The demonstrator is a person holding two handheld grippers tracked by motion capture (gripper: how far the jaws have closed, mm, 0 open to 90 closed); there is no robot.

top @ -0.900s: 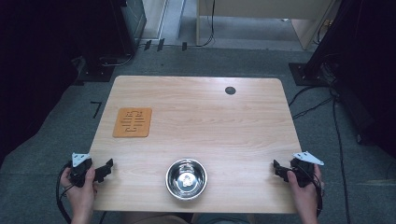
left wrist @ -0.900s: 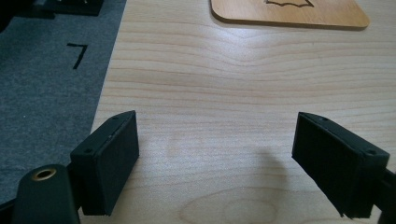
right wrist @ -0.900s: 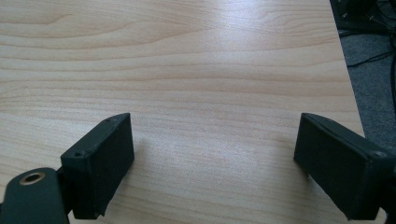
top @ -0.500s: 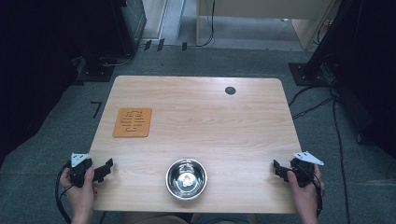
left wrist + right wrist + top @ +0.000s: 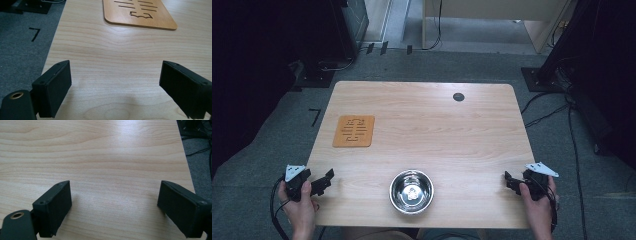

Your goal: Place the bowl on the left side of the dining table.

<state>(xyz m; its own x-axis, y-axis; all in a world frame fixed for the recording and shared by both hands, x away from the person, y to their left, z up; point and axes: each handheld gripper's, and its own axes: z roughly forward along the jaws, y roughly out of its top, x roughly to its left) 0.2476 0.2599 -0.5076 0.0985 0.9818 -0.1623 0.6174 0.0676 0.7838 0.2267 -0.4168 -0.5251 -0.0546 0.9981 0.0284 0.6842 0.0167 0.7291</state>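
Fingers (image 5: 53,92) of my left gripper (image 5: 314,184) stand wide apart and empty at the lower left of the high view, low over the desk (image 5: 422,130). Up-frame from them lies the orange mat (image 5: 354,131), its long axis running toward the far edge. At bottom centre sits the steel bowl (image 5: 411,191), between my hands, roughly as near to one as to the other. My right gripper (image 5: 518,181), lower right, is likewise spread and holds nothing.
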